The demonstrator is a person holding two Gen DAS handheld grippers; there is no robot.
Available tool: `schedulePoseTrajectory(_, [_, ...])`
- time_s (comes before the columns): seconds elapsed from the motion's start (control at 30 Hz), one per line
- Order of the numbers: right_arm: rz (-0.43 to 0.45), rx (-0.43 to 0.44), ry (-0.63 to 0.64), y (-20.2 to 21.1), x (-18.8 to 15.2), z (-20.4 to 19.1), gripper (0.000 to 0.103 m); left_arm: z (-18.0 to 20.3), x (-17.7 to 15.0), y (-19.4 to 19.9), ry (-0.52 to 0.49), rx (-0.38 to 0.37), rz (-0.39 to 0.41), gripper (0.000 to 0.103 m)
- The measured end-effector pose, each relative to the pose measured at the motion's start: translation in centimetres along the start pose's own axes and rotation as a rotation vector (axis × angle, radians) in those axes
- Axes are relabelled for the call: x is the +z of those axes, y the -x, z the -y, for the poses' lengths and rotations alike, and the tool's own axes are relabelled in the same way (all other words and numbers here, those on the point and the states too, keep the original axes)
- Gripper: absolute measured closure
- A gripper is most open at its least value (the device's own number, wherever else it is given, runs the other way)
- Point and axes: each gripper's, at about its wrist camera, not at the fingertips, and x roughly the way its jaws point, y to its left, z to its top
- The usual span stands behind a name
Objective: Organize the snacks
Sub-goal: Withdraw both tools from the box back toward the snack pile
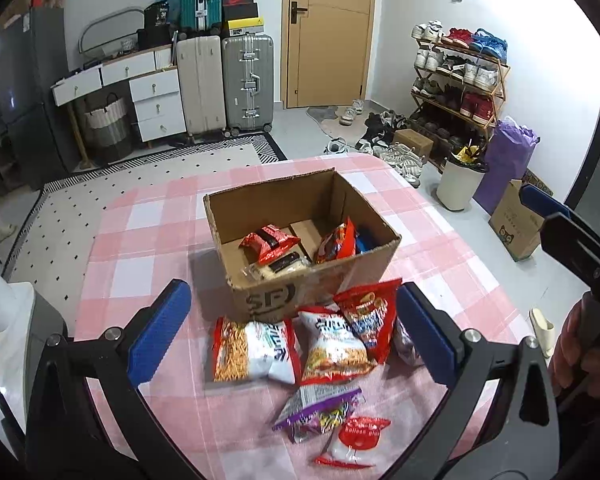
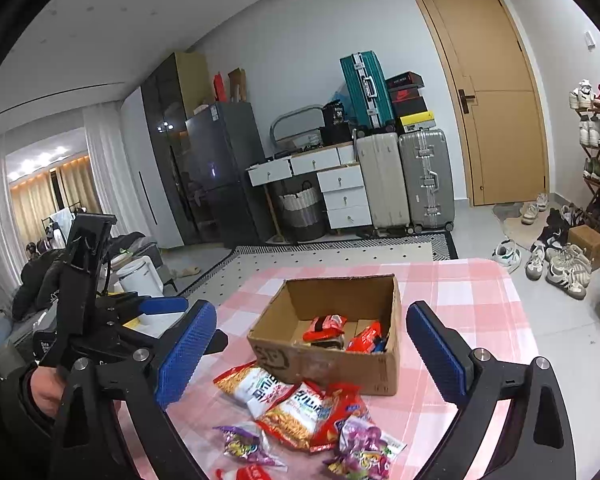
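An open cardboard box [image 1: 320,284] [image 2: 380,360] stands on the pink checked table [image 1: 140,240] [image 2: 460,300] with several snack packets inside, red ones [image 1: 270,242] [image 2: 324,326] on top. In front of it lies a pile of loose packets: two red-and-white noodle snack bags [image 1: 254,350] [image 2: 256,386], a red bag [image 1: 368,314], a purple packet [image 1: 320,410] [image 2: 240,442] and a red-and-white packet [image 1: 356,440]. My left gripper [image 1: 294,330] stands open above the pile with nothing between its blue pads. My right gripper [image 2: 314,354] is open and empty too, in front of the box.
Suitcases [image 1: 224,84], white drawers [image 1: 156,96], a door [image 1: 328,32] and a shoe rack [image 1: 456,76] with shoes on the floor stand beyond the table. A bin [image 1: 458,182] and a purple bag sit at right. A patterned rug [image 1: 100,200] lies left of the table.
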Motion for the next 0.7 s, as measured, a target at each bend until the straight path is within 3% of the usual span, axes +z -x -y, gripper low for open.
schedulePoseTrajectory(0.7, [-0.01,-0.045,-0.024,6.8,-5.8,-2.7,0.002,1.0,-8.2,5.5,0.041,-0.076,-0.016,0.001])
